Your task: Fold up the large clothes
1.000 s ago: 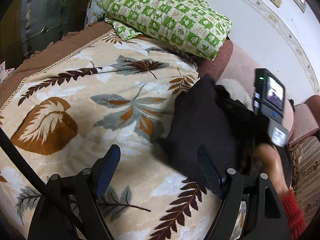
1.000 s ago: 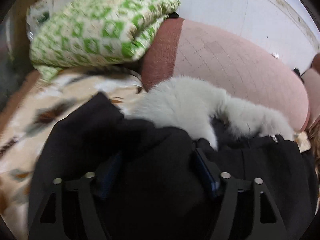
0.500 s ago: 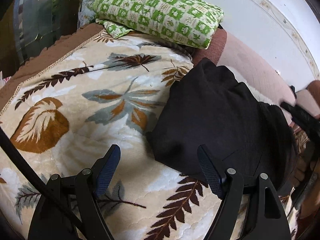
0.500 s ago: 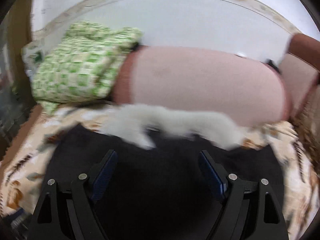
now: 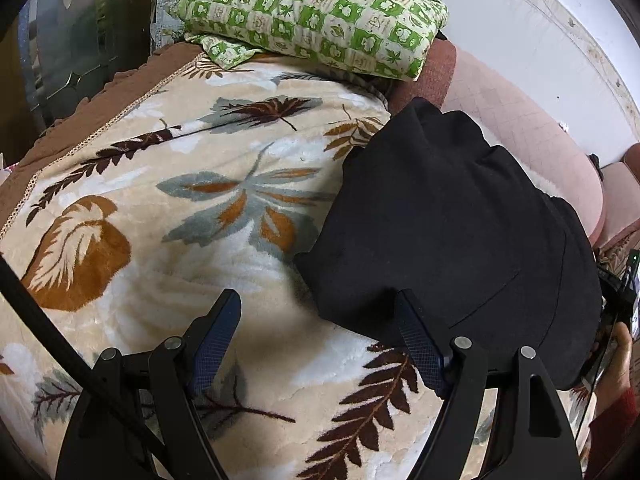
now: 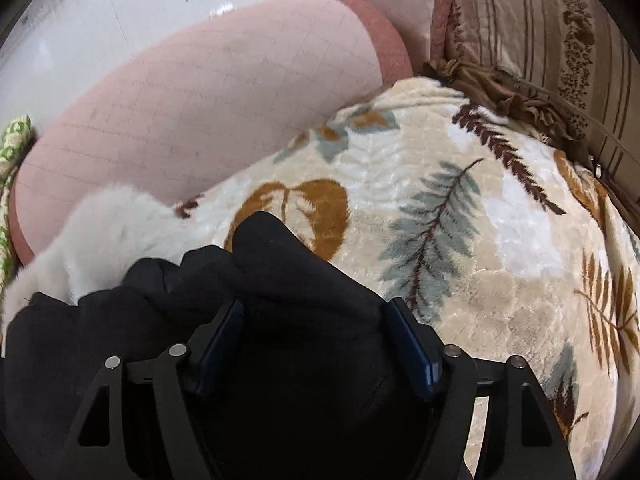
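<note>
A black coat [image 5: 448, 224] lies on the leaf blanket [image 5: 168, 184], its white fur trim [image 6: 108, 232] toward the pink backrest [image 6: 208, 100]. The left gripper [image 5: 316, 344] gapes empty beside the coat. The right gripper [image 6: 316, 344] has just been closing; coat fabric lies between its jaws, seemingly ungripped.

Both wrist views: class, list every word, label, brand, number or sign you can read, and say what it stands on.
None can be read.
The green checked pillow carries only small pictures and marks too small to read.
The leaf-patterned blanket and the black garment bear no writing.
</note>
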The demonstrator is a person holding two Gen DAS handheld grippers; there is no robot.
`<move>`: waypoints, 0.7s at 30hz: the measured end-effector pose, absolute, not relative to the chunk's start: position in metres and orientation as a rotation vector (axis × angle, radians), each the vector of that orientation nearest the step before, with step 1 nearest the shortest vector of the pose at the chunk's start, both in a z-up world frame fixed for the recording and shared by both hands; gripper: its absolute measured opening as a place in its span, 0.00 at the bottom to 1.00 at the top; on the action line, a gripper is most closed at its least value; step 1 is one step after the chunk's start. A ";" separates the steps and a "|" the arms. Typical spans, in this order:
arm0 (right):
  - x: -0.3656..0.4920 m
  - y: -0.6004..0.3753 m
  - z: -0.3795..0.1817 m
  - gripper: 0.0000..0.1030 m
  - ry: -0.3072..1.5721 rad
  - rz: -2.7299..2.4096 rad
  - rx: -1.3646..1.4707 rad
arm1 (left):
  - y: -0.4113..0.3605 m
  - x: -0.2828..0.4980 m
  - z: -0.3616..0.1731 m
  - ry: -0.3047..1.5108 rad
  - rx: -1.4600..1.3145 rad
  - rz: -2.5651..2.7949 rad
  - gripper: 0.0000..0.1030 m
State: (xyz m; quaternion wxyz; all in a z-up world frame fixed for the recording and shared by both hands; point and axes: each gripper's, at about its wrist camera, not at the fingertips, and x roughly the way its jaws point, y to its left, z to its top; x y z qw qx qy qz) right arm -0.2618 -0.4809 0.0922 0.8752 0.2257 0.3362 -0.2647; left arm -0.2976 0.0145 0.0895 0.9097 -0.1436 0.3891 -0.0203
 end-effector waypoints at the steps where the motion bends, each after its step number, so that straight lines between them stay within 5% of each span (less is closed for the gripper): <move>1: -0.260 -0.474 0.094 0.75 0.702 -0.561 0.450 | 0.015 -0.298 0.090 0.801 -0.295 -0.042 0.76; 13: -0.326 -0.344 0.174 0.76 0.541 -0.279 0.205 | 0.020 -0.312 0.102 0.747 -0.295 -0.016 0.76; 19: -0.285 -0.271 0.137 0.76 0.644 -0.157 0.084 | 0.027 -0.310 0.104 0.751 -0.317 -0.014 0.76; 21: -0.265 -0.262 0.114 0.87 0.665 -0.211 0.026 | 0.029 -0.308 0.105 0.760 -0.320 -0.013 0.76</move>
